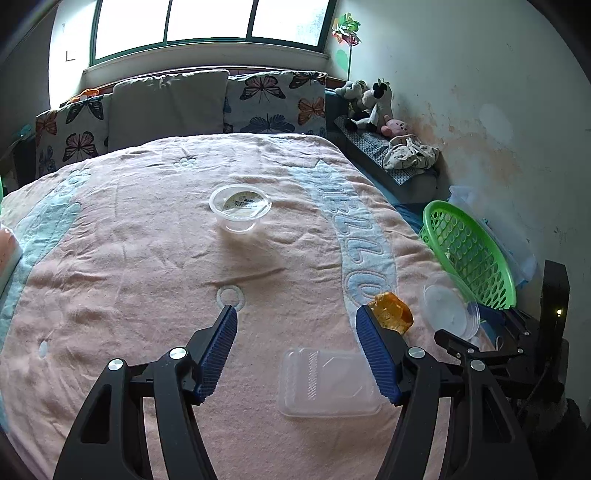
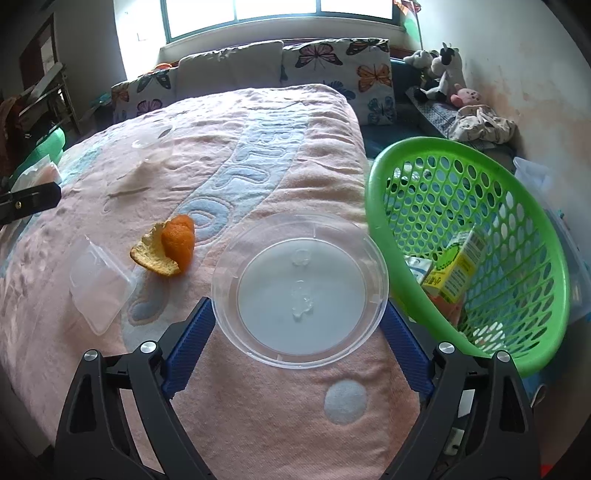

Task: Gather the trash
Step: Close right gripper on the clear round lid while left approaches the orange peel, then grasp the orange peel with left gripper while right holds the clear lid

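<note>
Window (image 1: pixel 210 22): ahead of me, wide, green frame, panes blown out white with daylight.
Sill (image 1: pixel 207 62): pale, running under the window.
Wall (image 1: pixel 461 92): to my right, white, stained with orange-brown patches.
Bed (image 1: pixel 147 258): fills my view, under a pink blanket with pale blue bands and raised letters.
Pillows (image 1: pixel 275 101): at the headboard end; I see butterfly prints either side of a plain grey one (image 1: pixel 168 107).
Bench (image 1: pixel 373 144): beside the bed along the wall, with a patterned cover.
Plush toys (image 1: pixel 365 105): on the bench's far end, a crumpled cloth (image 1: pixel 410 153) near them.
Pinwheel (image 1: pixel 345 31): in the corner by the window.
Left side (image 2: pixel 40 92): dim, cluttered; I cannot make it out.
</note>
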The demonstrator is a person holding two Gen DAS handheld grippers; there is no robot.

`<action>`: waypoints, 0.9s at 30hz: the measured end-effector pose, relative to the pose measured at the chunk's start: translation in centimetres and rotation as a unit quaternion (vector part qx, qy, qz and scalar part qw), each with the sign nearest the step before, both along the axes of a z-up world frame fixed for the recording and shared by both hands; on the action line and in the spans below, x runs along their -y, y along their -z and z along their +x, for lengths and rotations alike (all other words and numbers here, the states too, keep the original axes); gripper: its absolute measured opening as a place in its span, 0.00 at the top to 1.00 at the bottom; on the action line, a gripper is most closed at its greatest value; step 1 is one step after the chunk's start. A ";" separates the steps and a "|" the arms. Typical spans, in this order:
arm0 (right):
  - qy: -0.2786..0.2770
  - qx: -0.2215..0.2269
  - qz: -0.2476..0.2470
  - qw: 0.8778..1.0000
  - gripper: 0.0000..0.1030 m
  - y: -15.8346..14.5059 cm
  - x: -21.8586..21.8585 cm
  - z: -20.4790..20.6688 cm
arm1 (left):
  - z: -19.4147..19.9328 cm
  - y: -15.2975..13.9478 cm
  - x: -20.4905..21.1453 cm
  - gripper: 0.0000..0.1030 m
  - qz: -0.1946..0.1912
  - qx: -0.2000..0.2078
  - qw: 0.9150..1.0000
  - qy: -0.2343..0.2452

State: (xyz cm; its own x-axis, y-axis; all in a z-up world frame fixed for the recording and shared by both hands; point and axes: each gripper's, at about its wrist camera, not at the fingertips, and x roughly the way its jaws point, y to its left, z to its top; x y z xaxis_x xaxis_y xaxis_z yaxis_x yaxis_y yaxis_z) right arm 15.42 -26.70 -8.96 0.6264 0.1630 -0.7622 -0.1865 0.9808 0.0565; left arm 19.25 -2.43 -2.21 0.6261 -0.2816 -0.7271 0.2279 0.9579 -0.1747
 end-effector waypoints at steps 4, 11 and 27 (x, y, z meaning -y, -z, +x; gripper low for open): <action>-0.003 -0.003 0.015 1.000 0.14 -0.2 0.3 -0.2 | 0.4 0.2 0.5 0.37 -0.006 -0.006 1.000 0.008; -0.003 -0.001 0.032 0.999 0.15 -0.7 0.8 -0.9 | 1.1 0.3 3.5 0.37 0.001 -0.009 0.999 0.032; 0.006 -0.001 0.042 0.999 0.15 -1.1 2.5 -4.0 | 1.4 2.0 6.0 0.37 -0.011 -0.026 0.998 0.056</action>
